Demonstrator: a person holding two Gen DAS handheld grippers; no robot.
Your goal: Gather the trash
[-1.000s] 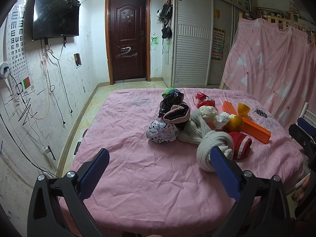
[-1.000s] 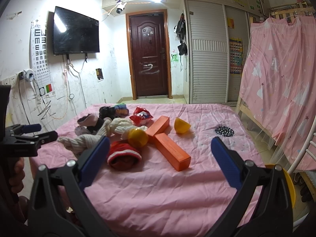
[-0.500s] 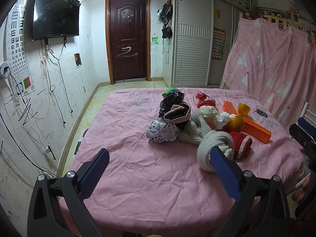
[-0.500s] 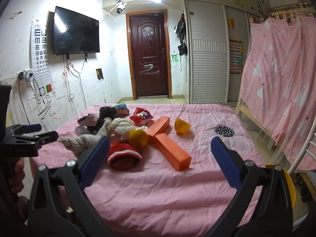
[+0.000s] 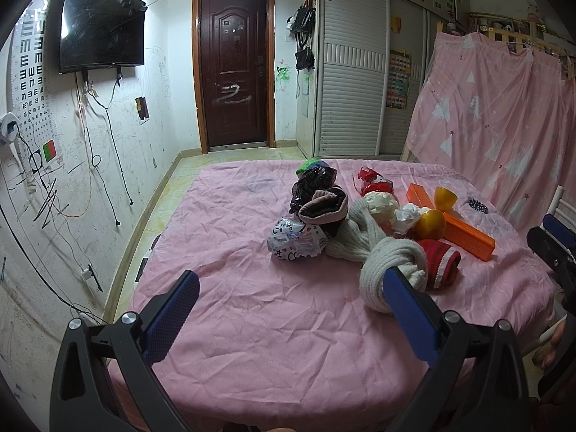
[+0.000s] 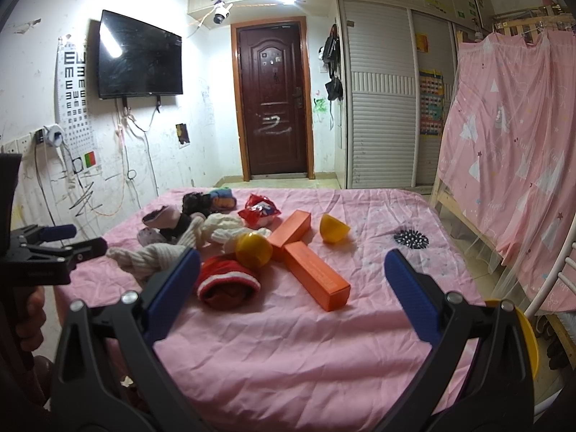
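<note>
Blue pads: both claws carry blue-padded fingers on black frames.
Left claw (image 5: 288, 298): jaws spread wide, holding nothing, above the near edge of the bed (image 5: 252, 316); its right finger overlaps the knotted cream scarf (image 5: 388, 266) in the left wrist view.
Right claw (image 6: 291, 280): jaws spread wide, holding nothing, over the near part of the bed (image 6: 306, 342); its left finger covers part of the red-and-white hat (image 6: 226, 282).
Trash on the bed: a crumpled white paper ball (image 5: 408, 216) lies in the pile beside the yellow ball half (image 5: 430, 224); a red snack wrapper (image 6: 260, 212) sits further back; a printed white wrapper (image 5: 297, 239) lies on the left side of the pile.
Other things: two orange boxes (image 6: 316, 279) touching in an L; a second yellow half (image 6: 334, 228) apart from them; a black spiked disc (image 6: 411, 240) well to the right.
Hidden or unclear: the dark bundle (image 5: 313, 187) at the pile's back is hard to identify; a yellow rim (image 6: 522, 331) at lower right is mostly cut off behind the right claw's frame.
Change: nothing on the bed has shifted from the earlier frames; both claws stay equally wide and in place.
</note>
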